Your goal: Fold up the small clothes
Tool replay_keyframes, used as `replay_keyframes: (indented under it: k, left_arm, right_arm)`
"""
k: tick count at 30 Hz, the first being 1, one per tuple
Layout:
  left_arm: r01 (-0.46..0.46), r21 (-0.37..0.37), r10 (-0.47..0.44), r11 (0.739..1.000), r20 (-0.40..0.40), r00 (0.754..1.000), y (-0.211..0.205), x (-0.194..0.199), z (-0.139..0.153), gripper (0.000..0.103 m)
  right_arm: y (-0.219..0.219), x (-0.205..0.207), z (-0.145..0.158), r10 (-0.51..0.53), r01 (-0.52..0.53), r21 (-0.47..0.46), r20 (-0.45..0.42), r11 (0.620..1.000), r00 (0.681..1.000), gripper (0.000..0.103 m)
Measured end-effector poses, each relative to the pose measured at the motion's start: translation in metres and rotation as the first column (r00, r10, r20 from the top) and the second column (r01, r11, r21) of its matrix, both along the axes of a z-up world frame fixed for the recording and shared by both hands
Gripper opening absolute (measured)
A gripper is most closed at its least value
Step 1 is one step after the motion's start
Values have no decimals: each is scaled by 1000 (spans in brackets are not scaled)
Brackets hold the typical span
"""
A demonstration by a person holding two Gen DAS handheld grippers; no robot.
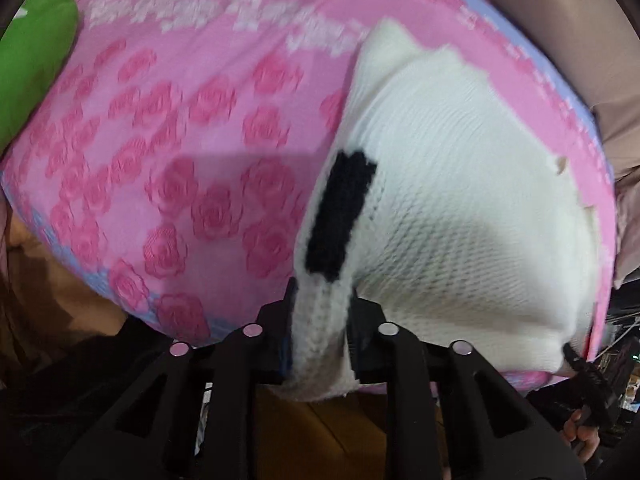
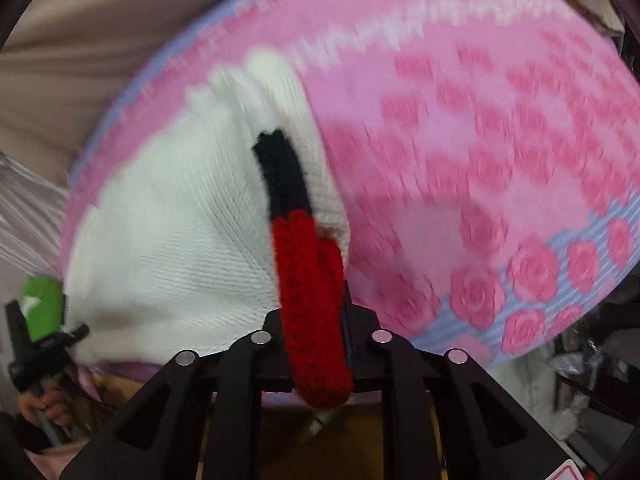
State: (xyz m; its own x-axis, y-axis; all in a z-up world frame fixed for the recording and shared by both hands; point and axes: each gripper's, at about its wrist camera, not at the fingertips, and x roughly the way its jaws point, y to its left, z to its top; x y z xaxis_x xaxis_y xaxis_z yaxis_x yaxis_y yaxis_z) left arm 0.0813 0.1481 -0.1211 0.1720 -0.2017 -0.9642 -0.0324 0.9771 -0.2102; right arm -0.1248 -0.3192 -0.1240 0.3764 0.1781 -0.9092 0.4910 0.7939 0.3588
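From the left wrist we look steeply down along black fingers (image 1: 276, 344), very close to a white knit garment (image 1: 440, 200) on a pink rose-patterned cover (image 1: 180, 140). From the right wrist we look down likewise, equally close. Both views share that garment and cover; each glimpses the opposite gripper at its edge: right gripper (image 1: 580, 364), left gripper (image 2: 60, 340).

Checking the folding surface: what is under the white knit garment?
The white knit garment lies on a pink rose-print blanket, which shows all around it. What lies directly beneath the garment is covered; both grippers pinch its near edge.
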Motion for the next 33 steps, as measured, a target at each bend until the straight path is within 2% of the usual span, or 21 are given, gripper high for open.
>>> replay_keyframes:
  k: [1,3,4,5,7,10,12,13,14,15,18,20,21,22,24,25,27,28,29,31,33]
  left_arm:
    - [-19,-2,19,1000,17,1000,0,-1,4,32]
    - [-39,-25,41,999,94,995,1,0,26,46]
    - [-35,-18,37,999,155,987,-1,5,40,63]
    - [-39,-7,39,999,189,981,-1,8,48,71]
    - [-34,-1,33,999,249,968,-9,26,61,71]
    - [-10,-18,14,1000,275,961,-24,57,56,72]
    - [11,16,-15,1000,248,969,-38,81,34,52]
    - [35,15,-38,999,215,976,-42,89,22,23]
    - [43,39,-49,998,187,981,-47,98,12,21]
    - [36,36,-43,999,204,978,-48,101,16,16]
    - [2,-54,12,999,243,970,-38,102,41,12]
    - [-22,-52,34,998,244,969,-37,110,41,12]
    - [-34,-31,40,999,230,972,-38,115,35,12]
    - [-44,-12,46,999,215,975,-37,117,27,13]
    - [-45,20,40,999,195,980,-33,120,8,22]
    - [-45,25,39,999,212,977,-33,117,10,25]
    - [-67,34,57,997,244,968,-24,106,29,45]
    - [-93,44,78,995,262,962,-17,98,38,62]
    - [-120,29,106,992,296,949,-7,87,50,70]
    - [-129,33,113,991,303,946,4,71,57,76]
    - [-135,30,124,990,240,963,12,62,43,77]
  right_arm:
    - [-2,0,6,-20,20,-6,-7,1000,1000,34]
    - [-5,2,36,-46,49,-79,42,996,998,40]
    - [-8,5,50,-37,47,-110,91,993,995,49]
    - [-9,13,64,-17,36,-146,129,989,991,60]
    - [-13,40,74,37,-11,-170,154,985,987,63]
    - [-10,83,66,87,-55,-198,157,979,984,63]
    - [-3,116,44,127,-96,-221,126,971,984,63]
    - [-1,128,29,147,-124,-214,92,969,985,52]
    - [1,133,17,166,-148,-206,71,967,984,26]
    - [2,136,12,181,-163,-217,66,962,981,15]
    - [-7,127,50,125,-88,-170,227,982,966,13]
    - [-14,124,74,96,-50,-156,308,987,946,13]
    - [-18,130,71,90,-43,-158,302,986,949,14]
    - [-19,141,58,100,-63,-155,249,986,963,18]
    - [-21,162,20,129,-115,-150,84,982,988,20]
    - [-21,163,15,126,-112,-154,81,982,989,14]
    - [-13,149,38,92,-63,-205,133,977,987,21]
    - [-6,139,54,91,-49,-247,165,968,982,26]
    - [7,128,72,121,-63,-280,197,958,973,26]
    - [34,117,90,195,-141,-243,217,960,957,26]
    - [68,120,89,290,-256,-177,209,950,934,26]
